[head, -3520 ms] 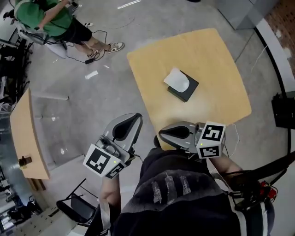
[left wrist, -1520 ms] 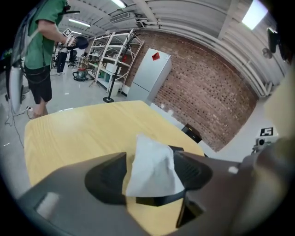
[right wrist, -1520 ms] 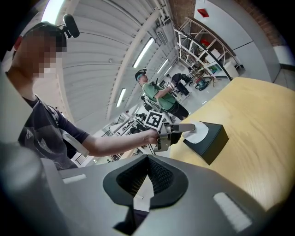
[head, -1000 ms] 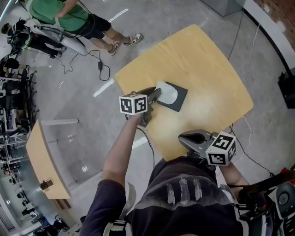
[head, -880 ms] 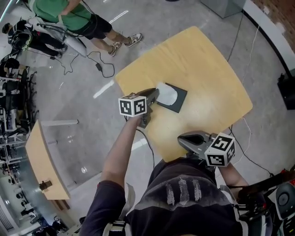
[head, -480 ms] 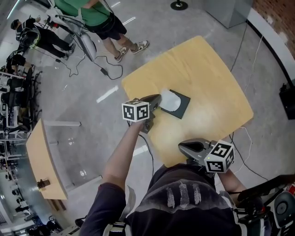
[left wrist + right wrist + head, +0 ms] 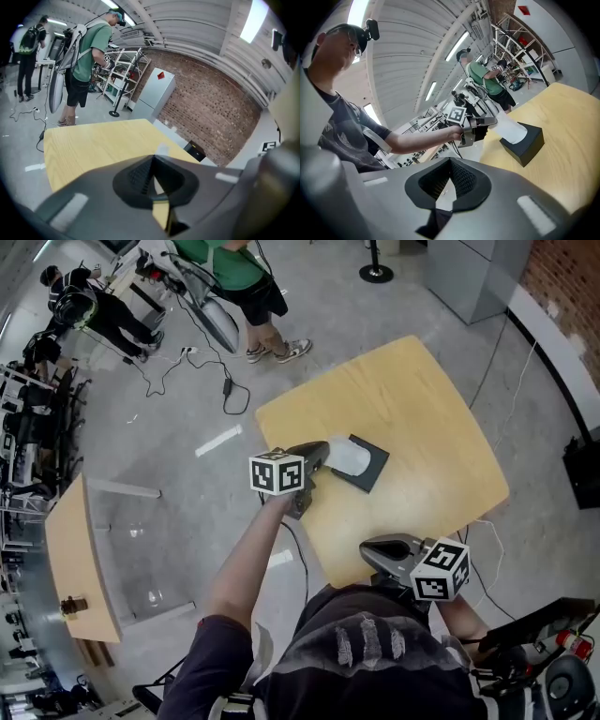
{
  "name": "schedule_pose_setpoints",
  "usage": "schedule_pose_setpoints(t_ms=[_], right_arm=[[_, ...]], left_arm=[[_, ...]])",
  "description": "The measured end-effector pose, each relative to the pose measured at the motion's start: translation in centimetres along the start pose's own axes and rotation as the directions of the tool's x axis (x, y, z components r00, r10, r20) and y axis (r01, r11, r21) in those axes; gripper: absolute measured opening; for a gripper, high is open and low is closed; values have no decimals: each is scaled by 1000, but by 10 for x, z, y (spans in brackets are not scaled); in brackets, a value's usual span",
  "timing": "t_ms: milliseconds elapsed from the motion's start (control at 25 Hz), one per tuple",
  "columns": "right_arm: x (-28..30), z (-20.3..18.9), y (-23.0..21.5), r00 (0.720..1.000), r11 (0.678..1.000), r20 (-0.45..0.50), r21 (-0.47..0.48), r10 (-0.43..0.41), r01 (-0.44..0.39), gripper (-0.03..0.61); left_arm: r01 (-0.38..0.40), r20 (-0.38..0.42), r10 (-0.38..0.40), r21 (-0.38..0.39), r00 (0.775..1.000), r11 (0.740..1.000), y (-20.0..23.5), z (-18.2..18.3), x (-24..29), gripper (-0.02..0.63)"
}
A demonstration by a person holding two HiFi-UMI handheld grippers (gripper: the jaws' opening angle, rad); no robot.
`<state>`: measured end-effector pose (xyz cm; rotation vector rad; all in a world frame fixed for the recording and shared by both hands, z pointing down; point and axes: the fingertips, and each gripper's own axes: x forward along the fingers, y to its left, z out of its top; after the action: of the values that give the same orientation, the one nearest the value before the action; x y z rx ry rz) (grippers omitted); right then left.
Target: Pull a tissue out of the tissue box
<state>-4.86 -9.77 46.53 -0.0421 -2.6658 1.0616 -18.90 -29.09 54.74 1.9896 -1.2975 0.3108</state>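
A black tissue box (image 7: 367, 465) lies on the yellow wooden table (image 7: 422, 399), with a white tissue (image 7: 345, 458) standing out of its top. My left gripper (image 7: 324, 454) is stretched out over the table's left edge and is shut on the tissue's left edge. The right gripper view shows that pinch side-on: the left gripper (image 7: 493, 121) holds the tissue (image 7: 510, 129) above the box (image 7: 525, 143). In the left gripper view a white scrap of tissue (image 7: 162, 149) peeks past the shut tips (image 7: 153, 157). My right gripper (image 7: 367, 547) hangs shut and empty at the table's near edge.
A person in a green shirt (image 7: 230, 259) stands beyond the table's far left corner, with cables (image 7: 187, 362) on the floor nearby. A second wooden table (image 7: 80, 559) is at the left. A grey cabinet (image 7: 473, 273) and a stand base (image 7: 375, 273) lie behind.
The left gripper went from near my body out to the tissue box, closed on the tissue and rose slightly with it. The right gripper stayed at the table's near edge.
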Motion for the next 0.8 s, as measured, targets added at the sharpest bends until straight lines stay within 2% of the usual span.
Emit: schedule_pose_setpoints(t_ms=[800], right_arm=[[12,-2,26,1000,998,-6,-56,26,-27,-3]], left_arm=[[3,101,-6,25,995,1000,-13,32,-45,5]])
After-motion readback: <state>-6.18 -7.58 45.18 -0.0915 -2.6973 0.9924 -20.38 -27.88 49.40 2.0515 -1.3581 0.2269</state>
